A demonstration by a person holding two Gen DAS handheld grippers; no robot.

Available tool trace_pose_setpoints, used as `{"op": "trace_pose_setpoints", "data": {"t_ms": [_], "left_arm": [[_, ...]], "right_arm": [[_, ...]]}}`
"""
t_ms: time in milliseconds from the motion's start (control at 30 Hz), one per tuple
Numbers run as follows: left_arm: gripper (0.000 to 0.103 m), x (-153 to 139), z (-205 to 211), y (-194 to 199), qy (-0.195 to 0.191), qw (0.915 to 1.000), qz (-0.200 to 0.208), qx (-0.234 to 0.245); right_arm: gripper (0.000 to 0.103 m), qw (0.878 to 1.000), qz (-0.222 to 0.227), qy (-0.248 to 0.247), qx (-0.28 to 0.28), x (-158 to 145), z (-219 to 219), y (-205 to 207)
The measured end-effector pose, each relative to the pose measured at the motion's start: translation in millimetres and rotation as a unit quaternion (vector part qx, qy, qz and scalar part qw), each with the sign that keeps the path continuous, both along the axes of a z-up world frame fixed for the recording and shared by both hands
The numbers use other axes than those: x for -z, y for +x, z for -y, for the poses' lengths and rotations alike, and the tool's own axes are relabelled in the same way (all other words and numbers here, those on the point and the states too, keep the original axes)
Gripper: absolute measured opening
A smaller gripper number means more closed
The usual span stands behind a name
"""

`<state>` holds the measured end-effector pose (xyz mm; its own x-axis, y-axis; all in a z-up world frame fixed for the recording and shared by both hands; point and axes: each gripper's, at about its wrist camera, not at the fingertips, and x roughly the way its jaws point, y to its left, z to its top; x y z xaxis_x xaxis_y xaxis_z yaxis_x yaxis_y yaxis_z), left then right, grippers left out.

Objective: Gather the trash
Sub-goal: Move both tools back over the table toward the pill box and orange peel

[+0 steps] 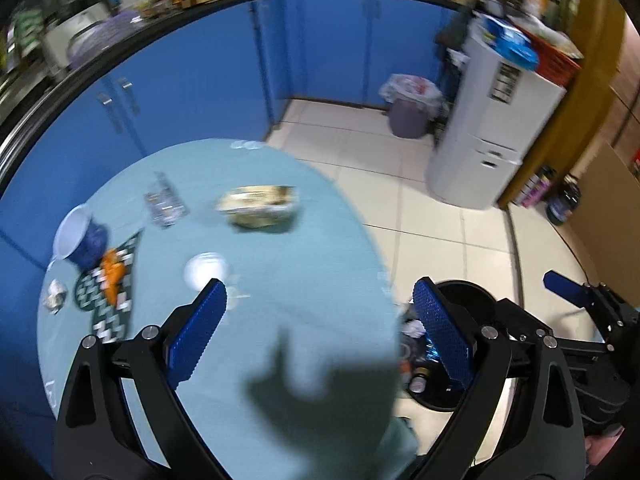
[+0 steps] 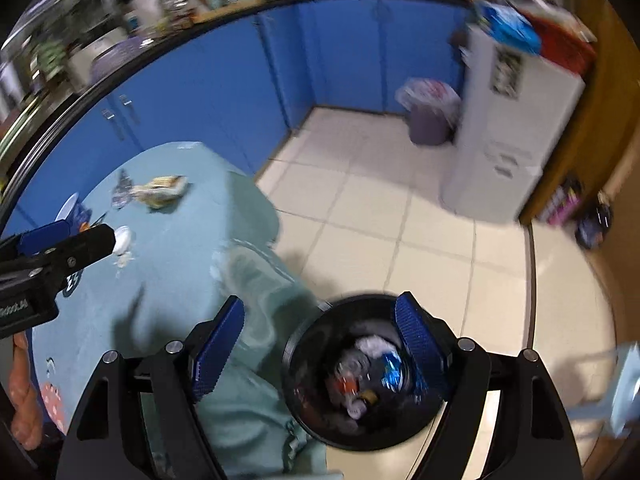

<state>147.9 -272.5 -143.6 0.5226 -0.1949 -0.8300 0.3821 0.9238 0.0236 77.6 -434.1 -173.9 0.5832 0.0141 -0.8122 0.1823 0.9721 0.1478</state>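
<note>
Trash remains on the desk (image 1: pixel 280 320), so the task is judged partly done. The black bin (image 2: pixel 304 344) on the floor beside the desk's near right edge already holds crumpled white paper, blue foil and other scraps.

Items left on the desk, as far as the blurred frames show:
1. A flattened yellowish food wrapper (image 1: pixel 260 210) near the far edge.
2. A crumpled clear plastic piece (image 1: pixel 164 204) just left of the wrapper.
3. A white round object (image 1: pixel 206 270) near the middle, with small white crumbs beside it.
4. An overturned blue cup (image 1: pixel 78 238) at the left edge, touching a checkered mat (image 1: pixel 106 300) that carries orange peel-like scraps (image 1: pixel 111 274).
5. A small crumpled white scrap (image 1: pixel 54 296) at the left edge.

The left tool (image 1: pixel 320 320) hangs above the near part of the desk, jaws wide apart and holding nothing. The right tool (image 2: pixel 320 344) hangs above the bin, jaws likewise apart and holding nothing.

Judgement: 5 or more pickups are left.
</note>
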Motion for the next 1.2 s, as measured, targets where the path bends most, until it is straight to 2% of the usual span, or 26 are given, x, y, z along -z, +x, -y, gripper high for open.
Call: {"op": "trace_pose_setpoints", "data": {"t_ms": [233,467,700,833,1033,1200], "left_arm": [[0.093,9,-92,33,0.000,0.9968,0.002,-0.080],[0.093,27,-168,59,-0.007,0.9919,-0.007,-0.126],[0.093,39,-247,77,0.008,0.9820,0.002,-0.188],[0.093,48,-298,89,0.001,0.9744,0.003,-0.225],[0.093,64,-344,107,-0.004,0.9700,-0.009,-0.243],[0.093,75,-359,119,-0.009,0.9703,-0.018,-0.241]], "right_arm": [[0.076,0.997,0.011,-0.006,-0.071,-1,-72,53],[0.076,0.994,-0.007,-0.006,-0.113,12,-133,96],[0.076,0.989,-0.006,-0.002,-0.146,15,-184,123],[0.076,0.982,-0.004,-0.011,-0.187,16,-232,142],[0.076,0.974,-0.007,-0.017,-0.227,24,-291,167],[0.076,0.971,-0.027,-0.020,-0.236,37,-323,185]]}}
